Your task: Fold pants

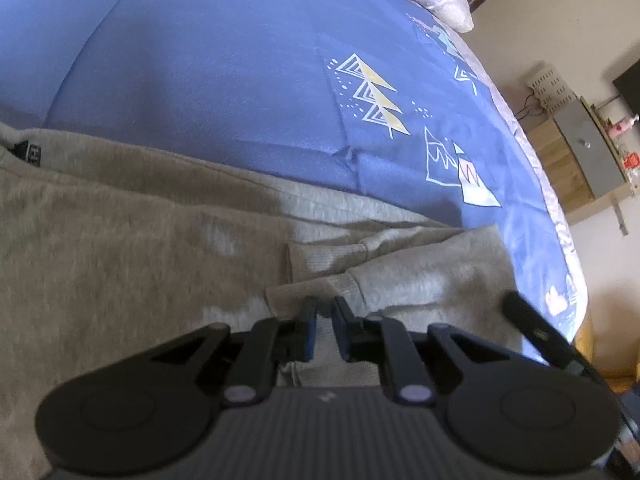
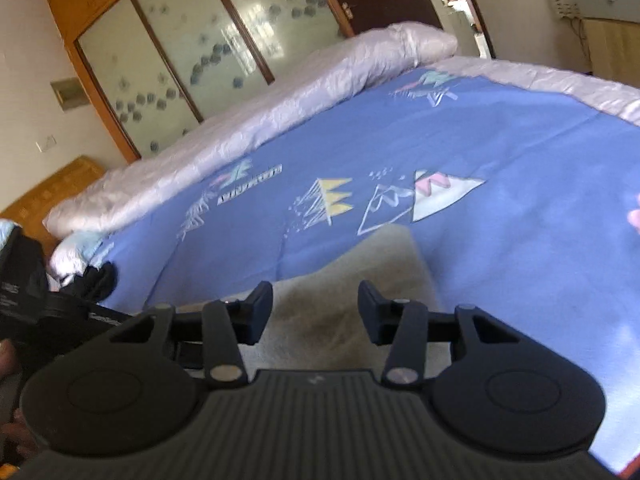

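The right tool hangs with jaws parted above grey fleece pants on the blue patterned bedspread.

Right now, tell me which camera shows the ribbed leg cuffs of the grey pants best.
The left wrist view: both cuffs lie just ahead of the left gripper. The right wrist view shows only plain grey fabric, no cuffs.

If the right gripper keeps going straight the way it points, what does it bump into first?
Probably the grey pants. The right gripper has its jaws apart with nothing pinched, and the cloth lies right ahead between the fingers. Past the pants comes the blue bedcover. Depth is hard to judge here.
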`<state>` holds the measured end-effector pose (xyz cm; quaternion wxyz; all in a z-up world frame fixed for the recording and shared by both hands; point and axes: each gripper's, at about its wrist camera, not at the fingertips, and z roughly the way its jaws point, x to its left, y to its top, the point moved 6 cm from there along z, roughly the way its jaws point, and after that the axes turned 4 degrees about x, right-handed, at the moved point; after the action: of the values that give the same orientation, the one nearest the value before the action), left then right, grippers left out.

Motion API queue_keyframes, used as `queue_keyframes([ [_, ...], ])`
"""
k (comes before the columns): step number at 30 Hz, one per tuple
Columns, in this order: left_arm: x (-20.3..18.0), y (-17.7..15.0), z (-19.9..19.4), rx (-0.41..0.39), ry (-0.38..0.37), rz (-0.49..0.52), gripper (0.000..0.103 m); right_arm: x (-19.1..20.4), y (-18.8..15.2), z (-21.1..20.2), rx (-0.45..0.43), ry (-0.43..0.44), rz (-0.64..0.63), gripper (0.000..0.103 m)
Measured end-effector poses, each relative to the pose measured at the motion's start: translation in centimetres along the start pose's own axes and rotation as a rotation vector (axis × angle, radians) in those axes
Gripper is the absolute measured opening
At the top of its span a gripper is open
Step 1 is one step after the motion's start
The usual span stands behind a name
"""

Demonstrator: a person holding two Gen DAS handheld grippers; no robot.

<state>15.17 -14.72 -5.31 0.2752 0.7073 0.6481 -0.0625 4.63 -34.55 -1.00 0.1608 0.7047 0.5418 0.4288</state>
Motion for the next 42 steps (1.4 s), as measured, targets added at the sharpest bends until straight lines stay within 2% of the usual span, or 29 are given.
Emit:
queue_keyframes([
  [2,-0.4,-0.1,0.1,-0.003,0.015,0.02,0.012,-1.8,-0.7,2.3,0.07,-0.09,0.026,0.044],
  [3,-0.6,-0.1,0.1,-0.005,0.025,0.029,0.012,-2.8,-1.0,3.0,0.084,-0.117,0.042,0.028],
  [4,-0.7,-0.2,-0.1,-0.008,0.036,0.037,0.012,-3.6,-1.1,2.6,0.053,-0.116,0.064,0.022],
  [5,-0.9,-0.4,-0.3,-0.009,0.045,0.044,0.012,-4.0,-1.0,2.4,0.059,-0.107,0.094,0.019],
  [7,-1.2,-0.8,-0.9,-0.015,0.061,0.061,0.015,-4.0,-0.8,1.0,0.057,-0.109,0.134,0.024],
  [9,-1.5,-1.3,-1.7,-0.03,0.088,0.077,0.02,-3.2,-0.8,-0.7,0.031,-0.119,0.103,0.039],
  [11,-1.7,-2.0,-2.6,-0.049,0.121,0.101,0.022,-2.6,-1.0,-2.4,0.007,-0.118,0.074,0.043],
  [14,-2.1,-3.2,-4.2,-0.076,0.141,0.134,0.023,-2.2,-2.0,-4.8,-0.002,-0.104,0.086,0.043],
  [22,-1.8,-7.3,-8.1,-0.128,0.155,0.156,0.028,-0.6,-4.0,-6.9,0.011,-0.09,0.126,0.043],
  [28,-1.1,-10.1,-10.5,-0.17,0.193,0.191,0.032,0.8,-4.8,-8.3,0.01,-0.08,0.131,0.043],
  [36,1.0,-13.1,-13.7,-0.242,0.224,0.198,0.035,3.2,-6.2,-8.5,0.029,-0.101,0.119,0.043],
  [42,2.9,-14.7,-14.8,-0.283,0.257,0.197,0.037,5.0,-7.2,-8.4,0.043,-0.136,0.087,0.043],
])
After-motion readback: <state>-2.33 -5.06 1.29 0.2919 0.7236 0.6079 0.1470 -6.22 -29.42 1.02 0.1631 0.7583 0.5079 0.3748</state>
